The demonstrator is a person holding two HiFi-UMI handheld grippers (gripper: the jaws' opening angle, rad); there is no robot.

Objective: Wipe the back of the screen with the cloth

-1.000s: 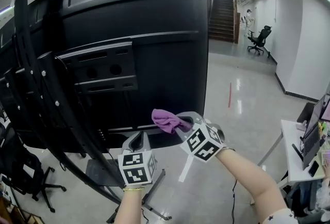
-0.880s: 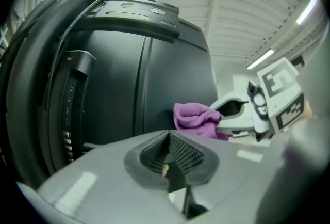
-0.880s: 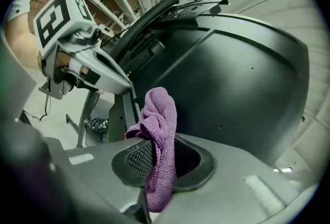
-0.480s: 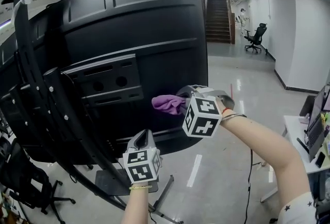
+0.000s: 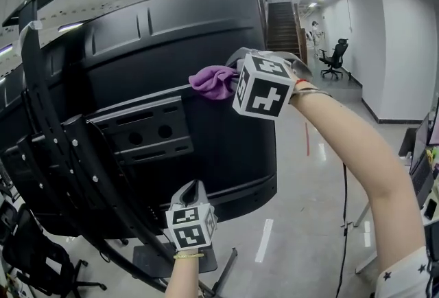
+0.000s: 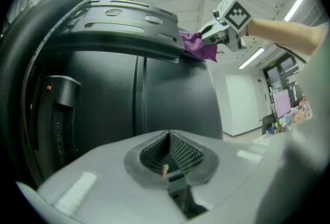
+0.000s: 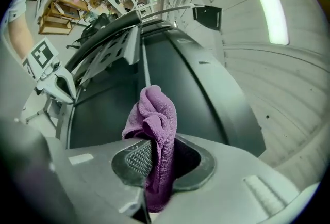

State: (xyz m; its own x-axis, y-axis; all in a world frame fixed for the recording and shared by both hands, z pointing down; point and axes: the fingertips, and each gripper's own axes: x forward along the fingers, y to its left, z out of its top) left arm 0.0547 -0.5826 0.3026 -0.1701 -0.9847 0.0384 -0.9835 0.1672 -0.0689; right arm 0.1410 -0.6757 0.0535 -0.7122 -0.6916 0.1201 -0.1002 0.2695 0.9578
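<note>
The big black back of the screen [image 5: 171,36] fills the left of the head view. A crumpled purple cloth [image 5: 211,81] is pinched in my right gripper [image 5: 233,80], raised high against the horizontal ridge on the upper part of the panel. In the right gripper view the cloth [image 7: 154,114] sticks up from between the jaws, with the screen back [image 7: 178,76] just beyond. My left gripper [image 5: 192,188] hangs low below the screen's bottom edge, jaws together and holding nothing. From the left gripper view the cloth [image 6: 198,47] and right gripper [image 6: 212,37] show at the ridge.
A black curved stand frame [image 5: 41,118] and a mount plate [image 5: 137,128] sit on the screen's left half. An office chair [image 5: 334,56] and stairs [image 5: 278,22] lie down the corridor. A desk edge [image 5: 426,180] is at the right, another chair [image 5: 31,255] at lower left.
My right gripper has carried the cloth up from near the screen's lower edge to its upper ridge. The left gripper has stayed low.
</note>
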